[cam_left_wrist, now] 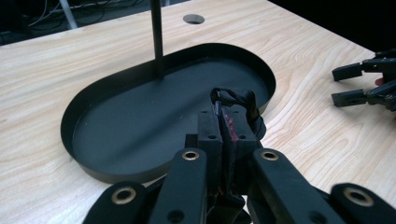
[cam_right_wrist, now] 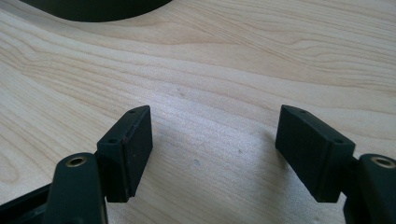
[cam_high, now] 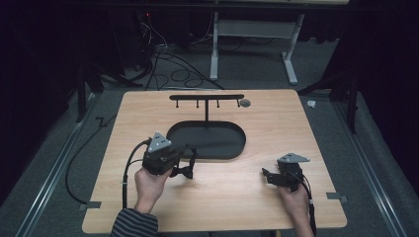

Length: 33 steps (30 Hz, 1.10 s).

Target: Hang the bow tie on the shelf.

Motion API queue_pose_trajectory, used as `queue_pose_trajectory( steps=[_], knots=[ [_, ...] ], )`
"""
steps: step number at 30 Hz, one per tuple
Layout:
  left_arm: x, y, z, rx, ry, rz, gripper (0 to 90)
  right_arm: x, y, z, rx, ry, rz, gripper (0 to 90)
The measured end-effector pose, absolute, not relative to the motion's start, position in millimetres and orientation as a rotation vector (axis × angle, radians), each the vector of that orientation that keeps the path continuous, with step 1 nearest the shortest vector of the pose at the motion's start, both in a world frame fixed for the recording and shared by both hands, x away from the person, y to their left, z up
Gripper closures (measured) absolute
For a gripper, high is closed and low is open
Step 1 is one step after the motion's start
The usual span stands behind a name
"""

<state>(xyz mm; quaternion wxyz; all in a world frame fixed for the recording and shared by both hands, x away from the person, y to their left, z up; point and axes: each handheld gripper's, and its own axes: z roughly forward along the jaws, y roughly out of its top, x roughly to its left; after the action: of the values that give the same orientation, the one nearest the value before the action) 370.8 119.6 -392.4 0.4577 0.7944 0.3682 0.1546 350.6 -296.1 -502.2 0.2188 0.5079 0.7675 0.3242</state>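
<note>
Left gripper [cam_left_wrist: 227, 122] clamps a small black looped strap [cam_left_wrist: 239, 100] beside the black oval metal tray [cam_left_wrist: 79, 109]. Right gripper [cam_right_wrist: 212, 149] rests, jaws apart and empty. Carry step, likely; next, lift the loop toward the stand's black hook bar [cam_high: 206, 97].

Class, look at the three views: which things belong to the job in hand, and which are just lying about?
In the job:
- left tongs, shut on a black strap
- black oval tray with its hook stand

Lying about:
- right tongs, open over bare table
- cables on the floor
</note>
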Motion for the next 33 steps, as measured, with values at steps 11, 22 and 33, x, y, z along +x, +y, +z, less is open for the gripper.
queue_pose_trajectory(
  steps=[11, 22, 33],
  knots=[
    [376.4, 119.0, -376.7, 1.945, 0.887, 0.373, 86.9, 350.7, -295.8, -502.2, 1.407, 2.123, 0.898, 28.5],
    [385.9, 120.6, -363.5, 1.92, 0.878, 0.387, 87.0, 350.6, -295.6, -502.2, 1.406, 2.123, 0.896, 28.6],
    [398.0, 125.8, -357.2, 1.895, 0.888, 0.383, 87.0, 350.6, -295.5, -502.2, 1.405, 2.122, 0.894, 28.8]
  ],
)
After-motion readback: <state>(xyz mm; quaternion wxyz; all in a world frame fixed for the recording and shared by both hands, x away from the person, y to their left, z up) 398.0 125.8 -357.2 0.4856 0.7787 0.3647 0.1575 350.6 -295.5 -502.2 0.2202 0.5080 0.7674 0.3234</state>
